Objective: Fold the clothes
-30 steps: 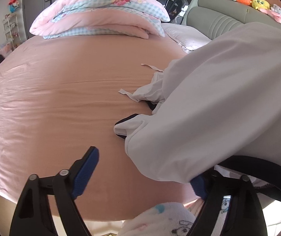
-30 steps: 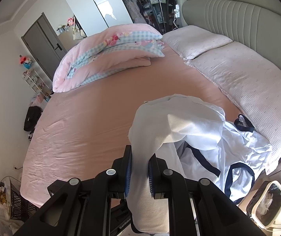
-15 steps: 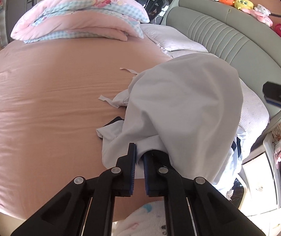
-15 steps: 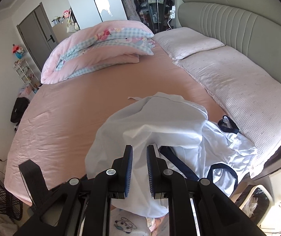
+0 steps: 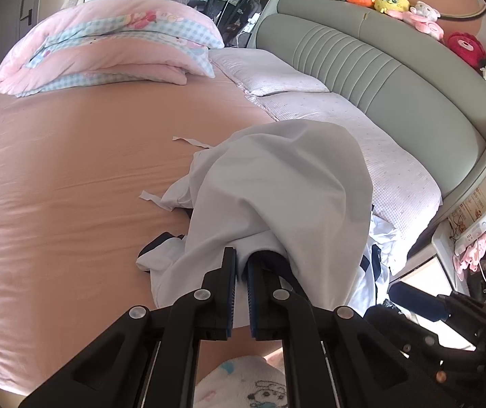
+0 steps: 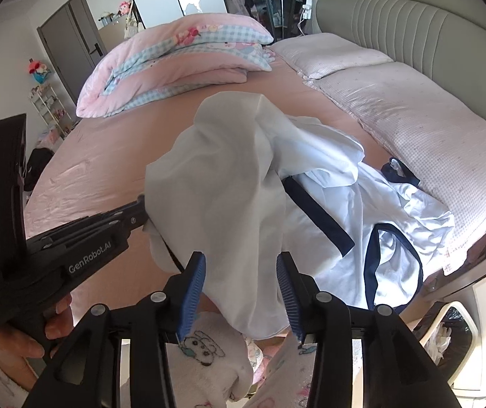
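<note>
A white garment with navy trim is lifted into a hump above the pink bed sheet. My left gripper is shut on a bunched edge of it near the front of the bed. In the right wrist view the left gripper comes in from the left, with a hand on its handle. My right gripper has its jaws opening. The white garment hangs loose between its blue pads. More white cloth with navy bands lies crumpled on the bed to the right.
A folded pink quilt sits at the far side of the bed, with pillows along a grey padded headboard. Plush toys line the top of the headboard. A bedside unit with a power strip stands at right.
The left gripper went from open to shut on the garment's edge and rose. The right gripper's jaws, shut on the cloth before, have parted, and it has sunk lower.
</note>
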### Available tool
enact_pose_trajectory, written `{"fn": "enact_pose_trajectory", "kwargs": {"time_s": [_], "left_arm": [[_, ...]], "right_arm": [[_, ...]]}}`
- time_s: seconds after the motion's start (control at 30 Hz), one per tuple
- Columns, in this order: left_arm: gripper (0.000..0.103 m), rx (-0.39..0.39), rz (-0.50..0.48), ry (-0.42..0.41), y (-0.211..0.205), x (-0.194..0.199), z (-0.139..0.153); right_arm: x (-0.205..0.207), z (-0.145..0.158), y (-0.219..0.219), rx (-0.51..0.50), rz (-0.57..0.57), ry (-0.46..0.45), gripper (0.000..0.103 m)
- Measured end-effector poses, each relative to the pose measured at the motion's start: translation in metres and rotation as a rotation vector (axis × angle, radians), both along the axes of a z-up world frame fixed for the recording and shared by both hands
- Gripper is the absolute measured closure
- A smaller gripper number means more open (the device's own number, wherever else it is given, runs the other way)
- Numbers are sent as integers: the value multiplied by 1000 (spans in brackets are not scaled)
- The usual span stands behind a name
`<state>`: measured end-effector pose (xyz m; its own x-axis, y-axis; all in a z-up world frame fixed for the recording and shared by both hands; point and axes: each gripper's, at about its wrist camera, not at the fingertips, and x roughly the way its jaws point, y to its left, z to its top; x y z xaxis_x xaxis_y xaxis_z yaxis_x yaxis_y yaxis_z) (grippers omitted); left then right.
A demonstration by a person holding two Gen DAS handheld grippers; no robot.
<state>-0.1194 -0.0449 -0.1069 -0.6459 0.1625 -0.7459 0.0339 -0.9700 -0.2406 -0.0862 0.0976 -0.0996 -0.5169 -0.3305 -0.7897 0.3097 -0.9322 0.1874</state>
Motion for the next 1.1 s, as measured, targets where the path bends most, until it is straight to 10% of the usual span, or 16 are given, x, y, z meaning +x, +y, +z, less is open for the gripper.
{"fn": "enact_pose_trajectory", "kwargs": {"time_s": [0.53, 0.77, 1.1], "left_arm": [[98, -12, -76, 84, 13, -7, 40], [98, -133, -94, 136, 22, -7, 57], [94, -46, -37, 28, -12, -3, 34]], "right_arm": [[38, -33, -25, -108, 93, -80, 60], [30, -43, -25, -132, 79, -114, 60], [27, -43, -21, -103, 64, -107, 60]]}}
